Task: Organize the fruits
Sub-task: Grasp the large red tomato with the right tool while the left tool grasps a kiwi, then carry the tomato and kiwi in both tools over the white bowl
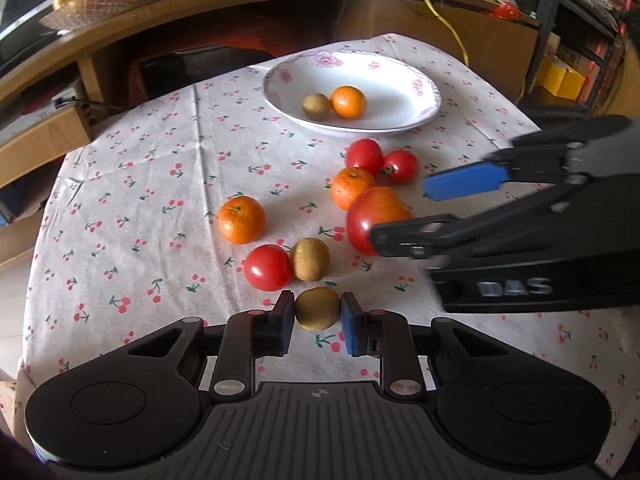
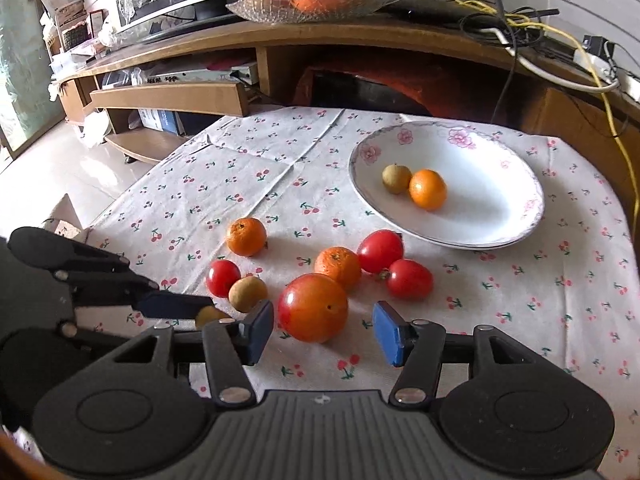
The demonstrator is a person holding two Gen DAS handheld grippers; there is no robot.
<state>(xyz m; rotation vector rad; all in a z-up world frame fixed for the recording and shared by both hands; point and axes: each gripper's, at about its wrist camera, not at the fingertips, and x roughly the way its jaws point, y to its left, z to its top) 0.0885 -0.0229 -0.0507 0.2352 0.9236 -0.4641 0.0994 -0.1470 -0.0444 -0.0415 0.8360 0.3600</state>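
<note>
A white flowered plate (image 1: pixel 400 68) (image 2: pixel 500 152) at the far side of the cherry-print table holds a kiwi (image 1: pixel 316 106) and a small orange (image 1: pixel 349 102). My left gripper (image 1: pixel 318 320) is shut on a kiwi (image 1: pixel 317 308) at the near edge; the right wrist view shows its finger (image 2: pixel 176 305) beside that kiwi (image 2: pixel 210 316). My right gripper (image 2: pixel 324 334) (image 1: pixel 400 212) is open, and its pads flank a large red fruit (image 2: pixel 313 307) (image 1: pixel 372 220) without touching it. Loose on the cloth are two oranges (image 1: pixel 241 220) (image 1: pixel 353 187), three tomatoes (image 1: pixel 268 267) (image 1: pixel 364 156) (image 1: pixel 400 166) and another kiwi (image 1: pixel 310 259).
A wooden TV stand (image 2: pixel 360 36) rises just behind the table, with a glass dish of oranges and an apple (image 2: pixel 308 4) on top. Cables and a yellow cord (image 2: pixel 616 128) hang at its right end. Tiled floor (image 2: pixel 80 168) lies off the table's left edge.
</note>
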